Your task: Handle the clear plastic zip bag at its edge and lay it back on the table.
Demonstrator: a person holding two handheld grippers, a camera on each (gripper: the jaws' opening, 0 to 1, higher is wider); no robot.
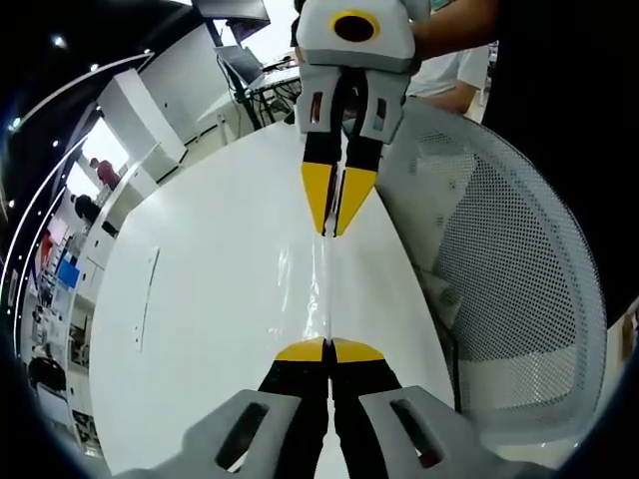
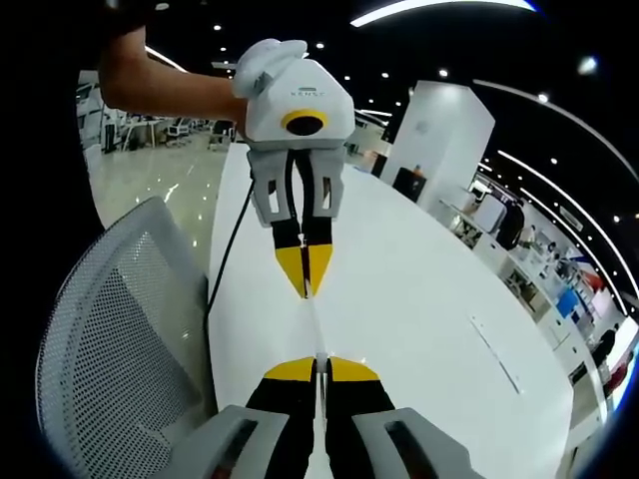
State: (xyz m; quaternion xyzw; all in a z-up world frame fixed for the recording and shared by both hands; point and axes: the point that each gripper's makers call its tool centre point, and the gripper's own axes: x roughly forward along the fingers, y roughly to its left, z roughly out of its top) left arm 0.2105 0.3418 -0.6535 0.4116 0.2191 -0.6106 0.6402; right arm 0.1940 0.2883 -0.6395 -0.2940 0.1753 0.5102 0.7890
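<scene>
**Bag held taut between two grippers above the table**

The left gripper (image 1: 327, 349) and right gripper (image 2: 319, 368) each had jaws pressed together on opposite edges of the clear bag (image 1: 318, 289), stretched edge-on between them over the white table (image 1: 210, 299), a mesh chair (image 1: 509, 289) beside it. The handling step seemed underway; next, lowering both ends evenly and releasing would be needed.

Open-plan office; long white table (image 1: 220, 299), mesh chair (image 1: 509, 299), distant desks (image 2: 150, 135)
</scene>
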